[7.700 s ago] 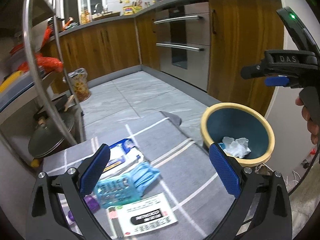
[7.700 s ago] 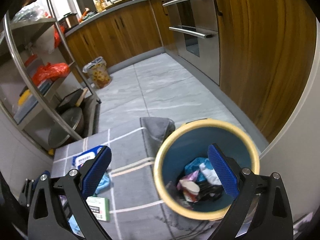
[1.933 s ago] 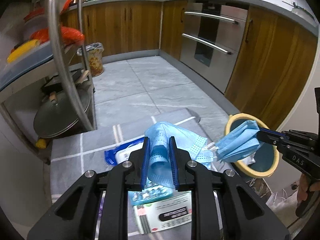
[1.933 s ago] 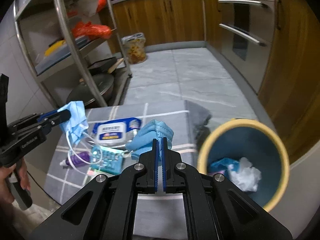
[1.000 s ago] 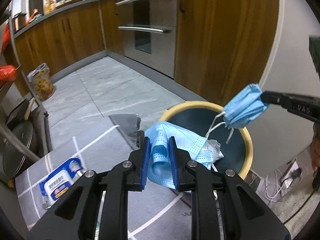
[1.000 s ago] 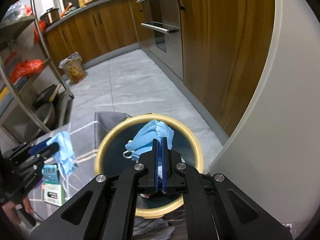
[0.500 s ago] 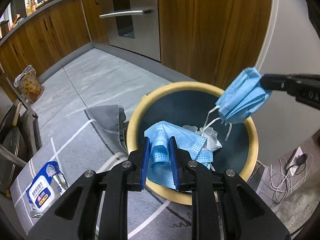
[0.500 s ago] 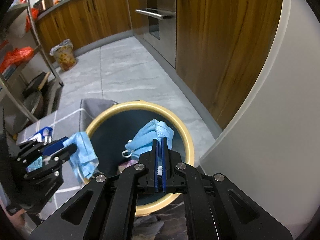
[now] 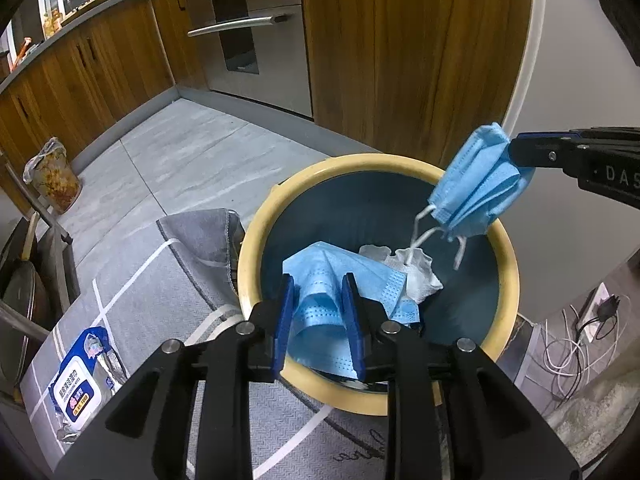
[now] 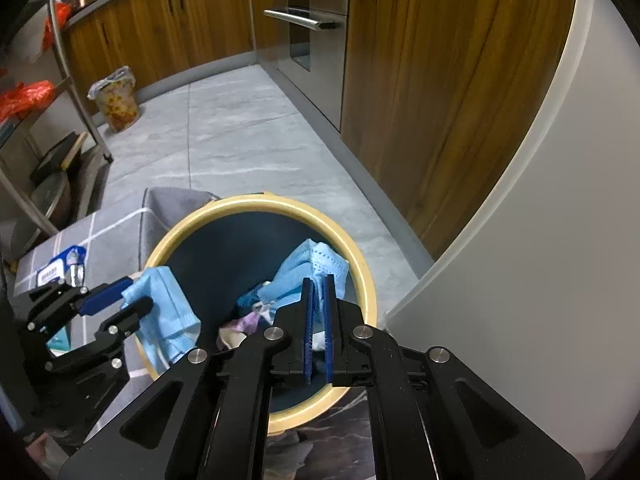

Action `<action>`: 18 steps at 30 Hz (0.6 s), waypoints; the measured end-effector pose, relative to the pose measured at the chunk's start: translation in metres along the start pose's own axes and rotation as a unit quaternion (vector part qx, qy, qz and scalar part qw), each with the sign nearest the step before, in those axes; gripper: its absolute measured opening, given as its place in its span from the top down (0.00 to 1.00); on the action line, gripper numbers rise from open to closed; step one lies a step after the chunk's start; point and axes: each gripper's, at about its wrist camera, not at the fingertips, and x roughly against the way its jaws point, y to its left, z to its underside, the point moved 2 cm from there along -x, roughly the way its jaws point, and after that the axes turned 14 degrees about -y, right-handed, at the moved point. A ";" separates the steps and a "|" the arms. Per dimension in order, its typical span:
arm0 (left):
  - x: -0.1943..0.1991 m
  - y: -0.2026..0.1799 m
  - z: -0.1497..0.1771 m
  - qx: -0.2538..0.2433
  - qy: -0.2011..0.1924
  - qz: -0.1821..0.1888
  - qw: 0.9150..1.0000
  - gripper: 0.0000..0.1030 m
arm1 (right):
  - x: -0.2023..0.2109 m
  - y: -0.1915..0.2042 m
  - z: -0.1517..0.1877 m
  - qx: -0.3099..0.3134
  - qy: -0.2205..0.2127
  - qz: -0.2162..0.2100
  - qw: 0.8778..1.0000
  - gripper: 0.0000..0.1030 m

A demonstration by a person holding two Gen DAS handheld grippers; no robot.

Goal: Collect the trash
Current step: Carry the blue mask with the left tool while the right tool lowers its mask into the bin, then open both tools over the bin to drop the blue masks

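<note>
A round bin with a yellow rim (image 9: pixel 256 240) and dark blue inside stands on the floor; it also shows in the right wrist view (image 10: pixel 360 264). My left gripper (image 9: pixel 318 312) is shut on a blue face mask (image 9: pixel 320 276) over the bin's near rim; it also shows in the right wrist view (image 10: pixel 120 300). My right gripper (image 10: pixel 316 316) is shut on a second blue face mask (image 10: pixel 316 264) above the bin's far side; that mask (image 9: pixel 476 184) hangs with its white loops dangling. White crumpled paper (image 9: pixel 416 272) lies in the bin.
A grey checked mat (image 9: pixel 132 280) holds a blue wet-wipes pack (image 9: pixel 76 384). Wooden cabinets (image 9: pixel 400 40) and an oven (image 9: pixel 248 32) stand behind. A white wall (image 10: pixel 540 240) is at right, cables (image 9: pixel 576 344) lie on the floor, a steel rack (image 10: pixel 48 120) at left.
Both grippers have moved closer over the bin with their masks. The jaws of each stand slightly wider apart than half a second ago, still on the masks.
</note>
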 end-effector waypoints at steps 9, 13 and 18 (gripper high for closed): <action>0.004 0.000 0.000 0.005 -0.005 0.013 1.000 0.75 | 0.001 -0.001 0.000 -0.002 -0.005 -0.010 1.000 0.88; 0.008 0.002 0.001 0.002 -0.010 0.014 1.000 0.69 | 0.001 -0.001 -0.001 -0.004 -0.003 -0.011 1.000 0.88; 0.019 0.004 0.001 -0.002 -0.022 0.005 1.000 0.48 | 0.007 0.002 -0.003 -0.001 -0.010 -0.015 1.000 0.80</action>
